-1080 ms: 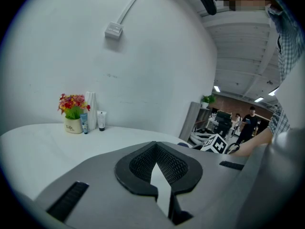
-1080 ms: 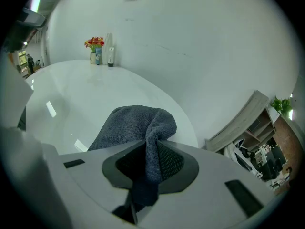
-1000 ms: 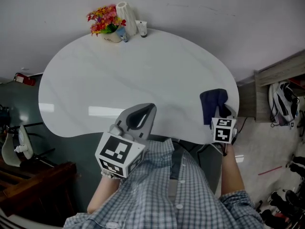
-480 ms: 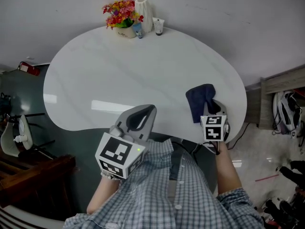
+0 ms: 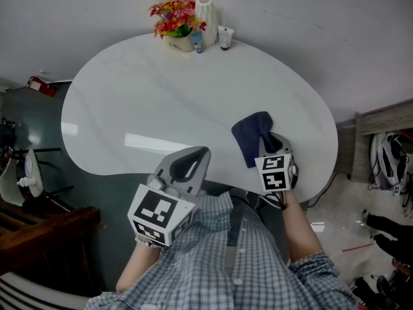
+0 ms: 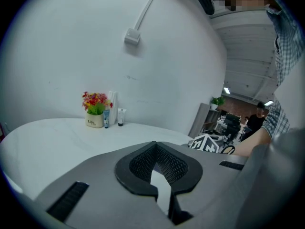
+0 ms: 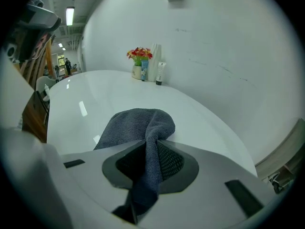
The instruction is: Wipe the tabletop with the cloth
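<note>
Fingers (image 7: pixel 174 162) of the right gripper (image 5: pixel 270 144) are pinching the dark blue cloth (image 5: pixel 249 134), which is lying near the white table's (image 5: pixel 129 95) front right edge. The left gripper (image 5: pixel 195 160) is hovering at the front edge, fingers together, empty. A back-edge flower pot (image 5: pixel 179 42) is showing print, seemingly "Life".

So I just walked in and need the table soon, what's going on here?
A person is wiping the white tabletop with handheld tools. The right tool is shut on a dark blue cloth, whose free end lies spread on the table near the person's edge. Over the last second the cloth has slid left, away from the table's right end. The left tool is shut and empty, held by the near edge. A flower pot and small bottles stand at the far edge.
</note>
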`<state>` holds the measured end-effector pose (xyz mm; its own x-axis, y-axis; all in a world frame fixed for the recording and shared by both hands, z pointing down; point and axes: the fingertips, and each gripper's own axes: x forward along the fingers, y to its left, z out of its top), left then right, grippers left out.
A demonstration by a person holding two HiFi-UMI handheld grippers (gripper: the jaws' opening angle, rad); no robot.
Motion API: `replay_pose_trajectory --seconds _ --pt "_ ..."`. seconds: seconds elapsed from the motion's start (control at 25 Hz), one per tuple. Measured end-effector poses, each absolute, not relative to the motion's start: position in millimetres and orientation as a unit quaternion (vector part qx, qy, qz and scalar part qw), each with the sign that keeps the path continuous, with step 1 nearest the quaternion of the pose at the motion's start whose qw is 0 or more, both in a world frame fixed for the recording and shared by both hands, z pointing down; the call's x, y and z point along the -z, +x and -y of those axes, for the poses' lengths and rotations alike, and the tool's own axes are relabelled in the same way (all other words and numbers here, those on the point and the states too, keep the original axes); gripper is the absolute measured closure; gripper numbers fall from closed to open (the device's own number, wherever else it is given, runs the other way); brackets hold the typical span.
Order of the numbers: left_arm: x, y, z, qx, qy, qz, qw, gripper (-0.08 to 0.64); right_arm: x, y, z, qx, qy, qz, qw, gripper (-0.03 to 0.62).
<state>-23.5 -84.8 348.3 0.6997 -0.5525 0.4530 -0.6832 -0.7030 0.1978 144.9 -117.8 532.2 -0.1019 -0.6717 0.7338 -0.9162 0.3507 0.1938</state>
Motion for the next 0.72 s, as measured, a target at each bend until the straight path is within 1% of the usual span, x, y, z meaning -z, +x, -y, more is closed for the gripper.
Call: replay_pose_trajectory --seconds 0.24,0.72 --pt "-350 -33 83 -0.182 0.9 0.35 0.184 0.554 -527 116 128 -0.136 0.518 0.751 0.386 0.528" --pt "-354 -31 82 -0.186 0.895 0.358 0.192 0.554 -528 122 142 -0.132 0.528 0.748 0.38 0.526"
